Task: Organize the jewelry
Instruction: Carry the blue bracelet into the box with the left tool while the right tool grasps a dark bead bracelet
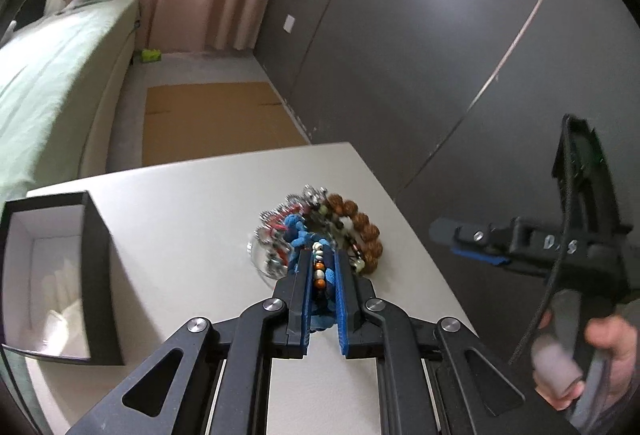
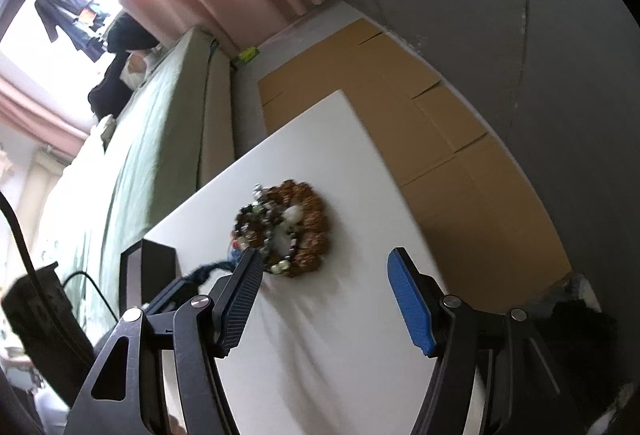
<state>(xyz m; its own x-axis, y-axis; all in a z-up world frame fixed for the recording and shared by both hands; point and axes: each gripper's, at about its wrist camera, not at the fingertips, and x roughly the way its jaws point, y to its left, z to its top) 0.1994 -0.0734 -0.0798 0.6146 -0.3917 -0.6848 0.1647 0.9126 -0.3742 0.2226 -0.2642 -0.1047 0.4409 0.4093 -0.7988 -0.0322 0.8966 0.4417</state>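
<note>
Two handheld grippers work over a pale worktop (image 1: 192,203). From where I stand, the left gripper (image 1: 323,259) has its jaws pinching a blue corded bracelet (image 1: 318,275) strung with white and orange beads, at the near edge of a tangled jewelry pile (image 2: 280,227). That pile sits near the middle of the worktop and includes a ring of large brown wooden beads (image 1: 366,231) at its three o'clock side and silvery, red-flecked chains (image 1: 276,235) at its nine o'clock side. An open black box (image 1: 52,275) with a white lining stands well apart from the pile, at about nine o'clock, and looks like the likely destination. The right gripper (image 2: 324,291) hovers near the pile at about three o'clock, its jaws spread wide and holding nothing.

My judgement of the risk: the blue cord appears interlaced with the chains, so lifting it could drag neighbouring pieces along, scatter them, or pull them off the worktop edge. A loose pinch on round beads could also let the bracelet slip free.
</note>
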